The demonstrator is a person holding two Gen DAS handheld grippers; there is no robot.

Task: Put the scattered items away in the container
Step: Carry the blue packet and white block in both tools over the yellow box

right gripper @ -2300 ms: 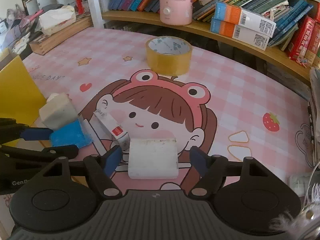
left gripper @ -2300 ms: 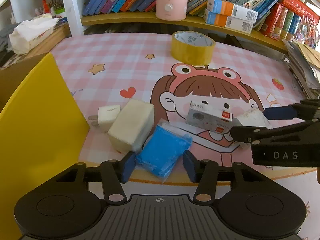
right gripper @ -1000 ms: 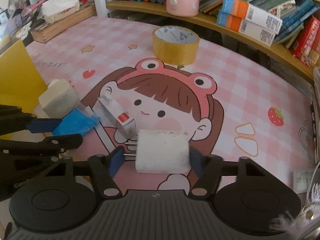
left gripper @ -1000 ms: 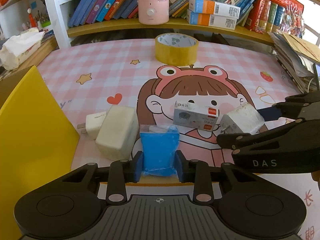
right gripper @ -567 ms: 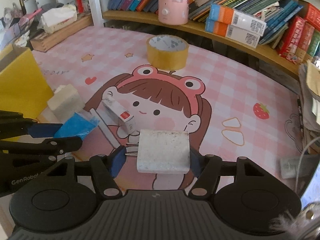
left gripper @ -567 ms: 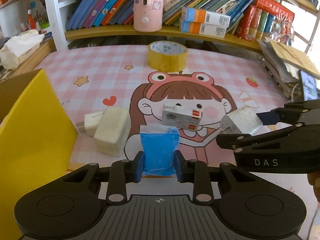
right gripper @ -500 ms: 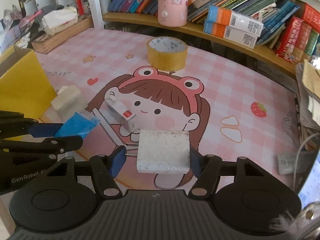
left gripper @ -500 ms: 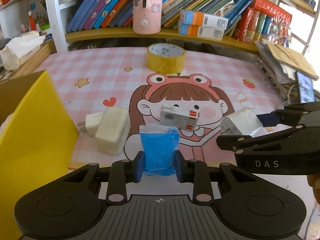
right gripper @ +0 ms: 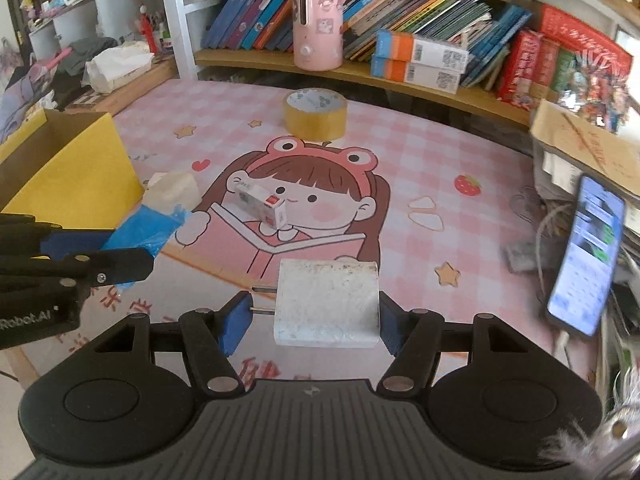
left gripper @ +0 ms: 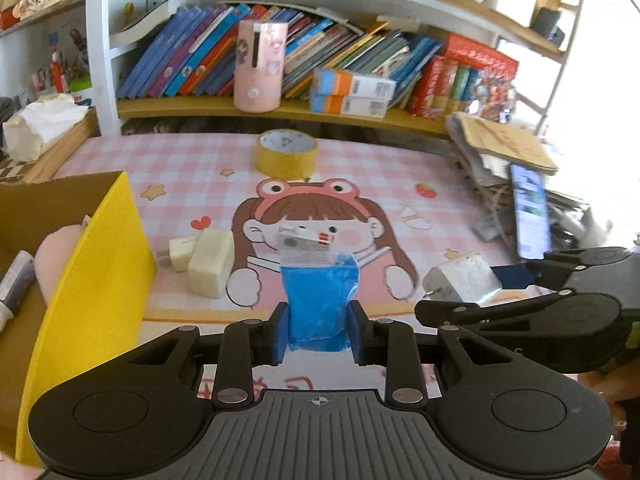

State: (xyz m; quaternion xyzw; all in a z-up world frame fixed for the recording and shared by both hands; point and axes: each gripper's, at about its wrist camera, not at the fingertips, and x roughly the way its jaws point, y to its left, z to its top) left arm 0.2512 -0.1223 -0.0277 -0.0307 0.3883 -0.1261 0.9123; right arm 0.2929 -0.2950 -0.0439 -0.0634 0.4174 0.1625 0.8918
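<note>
My left gripper [left gripper: 319, 330] is shut on a blue plastic packet [left gripper: 318, 302], held off the pink cartoon mat. My right gripper [right gripper: 310, 322] is shut on a white charger block [right gripper: 326, 304] with its prongs pointing left, also lifted. Each gripper shows in the other's view: the charger [left gripper: 460, 280] at right, the blue packet [right gripper: 144, 230] at left. The yellow box [left gripper: 92, 248] stands at the left with things inside. On the mat lie a cream block [left gripper: 212, 262], a small white plug [left gripper: 180, 254] and a small white carton [left gripper: 306, 238].
A yellow tape roll [left gripper: 286, 156] sits at the back of the mat. A shelf of books and a pink cylinder [left gripper: 260, 72] run behind. Papers and a phone [right gripper: 584, 256] crowd the right edge. A tissue box [left gripper: 40, 128] stands back left.
Both grippers have risen and drawn back with their loads; the mat items look smaller and farther. The inside of the yellow box has come into view at left.
</note>
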